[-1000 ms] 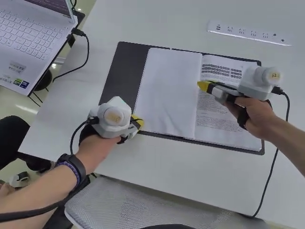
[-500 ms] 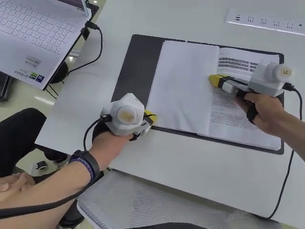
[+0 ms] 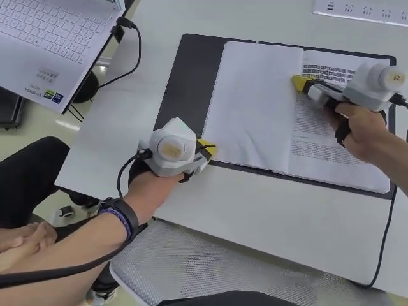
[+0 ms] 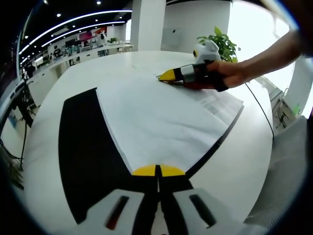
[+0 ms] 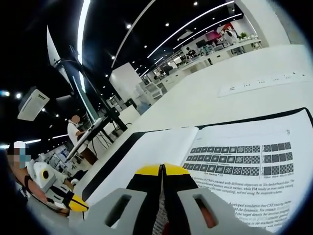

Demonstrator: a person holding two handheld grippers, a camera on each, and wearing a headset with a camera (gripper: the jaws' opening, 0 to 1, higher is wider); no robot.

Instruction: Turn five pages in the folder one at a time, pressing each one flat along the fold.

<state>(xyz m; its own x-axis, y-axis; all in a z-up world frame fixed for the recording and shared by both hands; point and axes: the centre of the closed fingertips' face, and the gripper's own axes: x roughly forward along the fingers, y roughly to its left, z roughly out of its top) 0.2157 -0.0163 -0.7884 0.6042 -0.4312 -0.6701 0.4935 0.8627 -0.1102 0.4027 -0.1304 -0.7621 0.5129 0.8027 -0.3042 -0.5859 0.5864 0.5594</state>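
Observation:
An open black folder (image 3: 185, 76) lies on the white table, a blank turned page (image 3: 255, 102) on its left half and a printed page (image 3: 325, 127) on its right. My right gripper (image 3: 297, 82) is shut, its yellow tips resting near the fold at the top of the pages. The same printed page (image 5: 244, 156) lies under its jaws in the right gripper view. My left gripper (image 3: 209, 152) is shut at the folder's near left edge, by the corner of the blank page (image 4: 156, 117). The left gripper view has the right gripper (image 4: 165, 76) across the folder (image 4: 83, 147).
A white laptop (image 3: 51, 38) sits at the far left with a black cable (image 3: 124, 57) running toward the folder. A power strip (image 3: 363, 9) lies along the far edge. A grey mesh chair (image 3: 210, 268) stands below the table's near edge.
The head camera has shifted, so the whole scene sits lower-right to upper-right differently. My right gripper has slid up along the fold toward the top of the pages. The left gripper stays put.

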